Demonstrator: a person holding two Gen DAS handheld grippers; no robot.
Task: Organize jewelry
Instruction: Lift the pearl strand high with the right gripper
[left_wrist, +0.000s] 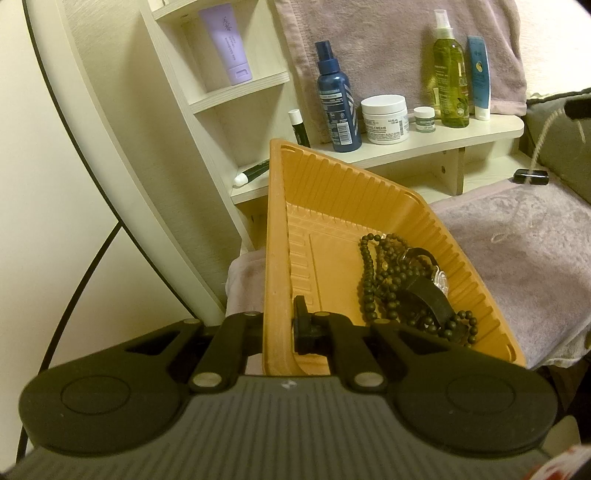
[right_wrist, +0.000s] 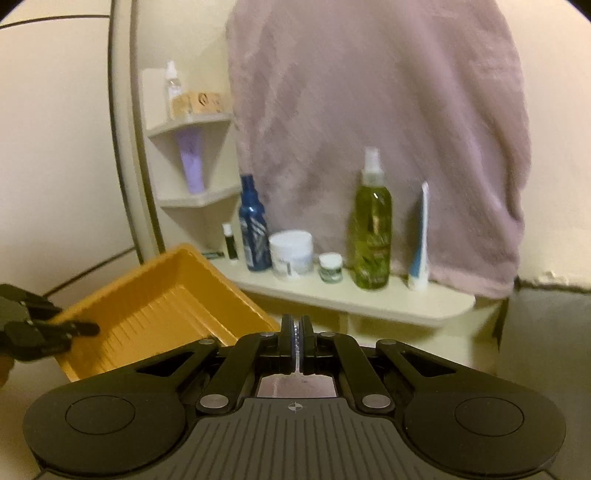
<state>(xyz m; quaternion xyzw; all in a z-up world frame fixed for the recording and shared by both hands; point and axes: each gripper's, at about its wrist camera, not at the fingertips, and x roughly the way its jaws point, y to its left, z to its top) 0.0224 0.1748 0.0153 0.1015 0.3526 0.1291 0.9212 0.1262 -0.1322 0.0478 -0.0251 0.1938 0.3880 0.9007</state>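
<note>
An orange ribbed plastic tray (left_wrist: 314, 192) is held tilted above a mauve towel. My left gripper (left_wrist: 280, 328) is shut on the tray's near left rim. Inside the tray lie a dark bead necklace (left_wrist: 373, 273), a black strap watch (left_wrist: 428, 295) and a clear piece beside it. In the right wrist view the tray (right_wrist: 155, 306) sits at lower left with my left gripper (right_wrist: 74, 328) on its rim. My right gripper (right_wrist: 298, 339) is shut on a thin silvery chain (right_wrist: 297, 343) that hangs between its pads.
A cream shelf (left_wrist: 443, 136) behind the tray carries a blue spray bottle (left_wrist: 338, 99), a white cream jar (left_wrist: 384, 118), a small jar, a green spray bottle (left_wrist: 448, 74) and a blue tube. A mauve towel (right_wrist: 369, 129) hangs behind. Corner shelves hold a lilac tube (left_wrist: 227, 44).
</note>
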